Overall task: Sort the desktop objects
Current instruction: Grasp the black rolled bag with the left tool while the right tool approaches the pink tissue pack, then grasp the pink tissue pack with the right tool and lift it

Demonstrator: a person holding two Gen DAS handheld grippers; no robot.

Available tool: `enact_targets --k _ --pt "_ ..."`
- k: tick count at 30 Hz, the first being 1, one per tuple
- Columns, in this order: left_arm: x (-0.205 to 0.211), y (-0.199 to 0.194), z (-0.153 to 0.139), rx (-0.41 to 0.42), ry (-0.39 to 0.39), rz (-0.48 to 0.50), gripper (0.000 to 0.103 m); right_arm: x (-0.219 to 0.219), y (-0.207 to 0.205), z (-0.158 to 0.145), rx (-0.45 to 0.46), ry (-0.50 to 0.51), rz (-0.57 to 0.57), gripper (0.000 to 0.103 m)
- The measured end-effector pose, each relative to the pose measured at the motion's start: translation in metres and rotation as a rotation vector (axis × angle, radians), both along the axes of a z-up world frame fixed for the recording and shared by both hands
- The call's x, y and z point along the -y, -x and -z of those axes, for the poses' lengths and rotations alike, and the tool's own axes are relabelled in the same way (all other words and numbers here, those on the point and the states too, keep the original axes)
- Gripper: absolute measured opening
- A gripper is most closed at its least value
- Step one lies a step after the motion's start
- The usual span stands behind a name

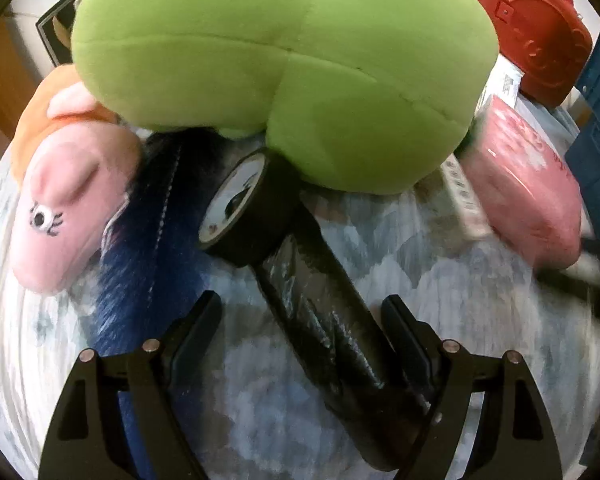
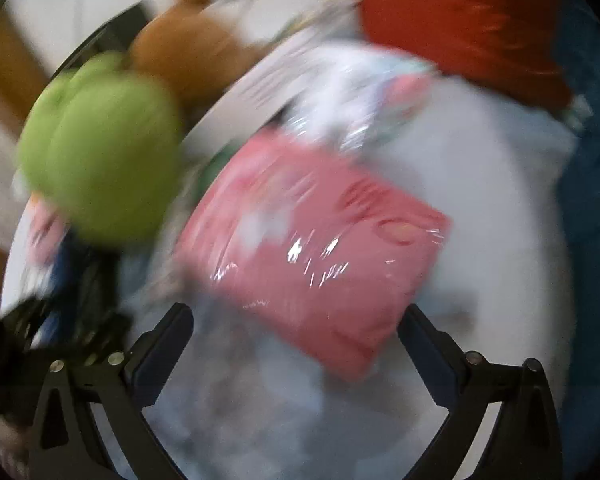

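Observation:
In the left wrist view my left gripper (image 1: 302, 314) is open, low over the patterned tabletop (image 1: 460, 312). A long black wrapped roll (image 1: 328, 328) lies between its fingers, close against the right finger (image 1: 404, 328), with a wide gap to the left one. A black tape roll (image 1: 240, 208) leans at the roll's far end. In the blurred right wrist view my right gripper (image 2: 296, 330) is open. The near corner of a pink plastic-wrapped packet (image 2: 312, 248) reaches between its fingers, and the pads stand apart from it.
A green plush (image 1: 260, 60) lies behind the tape roll, with a pink-faced plush (image 1: 68, 200) and blue fur (image 1: 140, 248) to the left. A red bag (image 1: 536, 28) and a blue crate (image 1: 596, 120) stand at the right. A brown plush (image 2: 192, 48) lies farther back.

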State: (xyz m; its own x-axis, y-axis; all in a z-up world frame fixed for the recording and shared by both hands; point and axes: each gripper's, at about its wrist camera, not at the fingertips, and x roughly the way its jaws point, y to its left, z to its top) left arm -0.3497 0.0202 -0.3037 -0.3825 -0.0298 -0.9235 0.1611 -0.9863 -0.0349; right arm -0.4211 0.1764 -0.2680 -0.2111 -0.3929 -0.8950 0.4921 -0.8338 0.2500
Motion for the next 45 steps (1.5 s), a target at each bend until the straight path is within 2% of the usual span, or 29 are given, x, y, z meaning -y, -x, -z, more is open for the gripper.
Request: enact_targets --k 1,3,5,8,11,13,15,19,21,23,25,26,27,28,29,30,34,42,45 --pt "0.002 -0.004 -0.001 0.004 -0.011 -0.008 0.082 0.009 -0.017 -0.001 0.056 0.053 -0.049 0.103" --pt "0.004 -0.012 -0.002 0.010 -0.029 -0.017 0.082 0.017 -0.039 -0.008 0.061 0.078 -0.106 0.103" --pt "0.004 -0.016 -0.003 0.014 -0.030 -0.011 0.082 0.017 -0.051 -0.019 -0.036 -0.006 -0.107 0.103" --pt "-0.002 -0.017 -0.003 0.023 -0.010 -0.003 0.083 0.005 -0.044 -0.034 -0.160 -0.119 -0.059 0.103" --pt "-0.012 -0.014 -0.001 0.031 0.004 -0.003 0.095 -0.008 -0.024 -0.038 -0.206 -0.160 -0.013 0.103" --pt "-0.016 -0.014 0.000 0.024 0.004 -0.015 0.102 -0.012 -0.008 -0.032 -0.218 -0.164 0.001 0.103" --pt "-0.019 -0.015 -0.001 0.017 0.010 -0.034 0.103 -0.014 0.009 -0.023 -0.219 -0.160 0.001 0.103" --pt "-0.023 -0.014 -0.004 0.015 0.013 -0.065 0.103 -0.006 0.025 0.005 -0.143 -0.079 -0.050 0.103" --pt "-0.025 -0.015 -0.005 0.011 0.015 -0.071 0.103 0.001 0.027 0.021 -0.125 -0.139 -0.064 0.103" --pt "-0.028 -0.019 -0.007 -0.002 0.019 -0.067 0.103 0.011 0.019 0.029 -0.196 -0.202 -0.096 0.103" --pt "-0.031 -0.023 -0.009 -0.011 0.016 -0.069 0.103 0.008 0.017 0.025 -0.221 -0.159 -0.075 0.103" --pt "-0.032 -0.025 -0.010 -0.010 0.016 -0.071 0.101 0.007 0.017 0.023 -0.212 -0.159 -0.059 0.103" --pt "-0.035 -0.028 -0.014 -0.012 0.016 -0.072 0.091 0.006 0.017 0.021 -0.201 -0.161 -0.046 0.103" --pt "-0.038 -0.032 -0.019 -0.014 0.015 -0.066 0.073 0.003 0.016 0.017 -0.175 -0.158 -0.022 0.103" --pt "-0.040 -0.035 -0.021 -0.014 0.013 -0.059 0.063 0.000 0.014 0.014 -0.162 -0.147 -0.006 0.103" --pt "-0.045 -0.040 -0.026 -0.015 0.010 -0.043 0.045 -0.005 0.011 0.010 -0.153 -0.125 0.017 0.103" --pt "-0.055 -0.052 -0.030 -0.022 0.010 -0.027 0.043 -0.022 0.003 0.001 -0.179 -0.041 0.063 0.103" --pt "-0.066 -0.060 -0.038 -0.045 0.018 -0.034 0.043 -0.011 -0.001 -0.011 -0.224 -0.150 0.036 0.103" --pt "-0.070 -0.067 -0.042 -0.054 0.018 -0.028 0.041 -0.014 -0.006 -0.019 -0.217 -0.156 0.054 0.096"
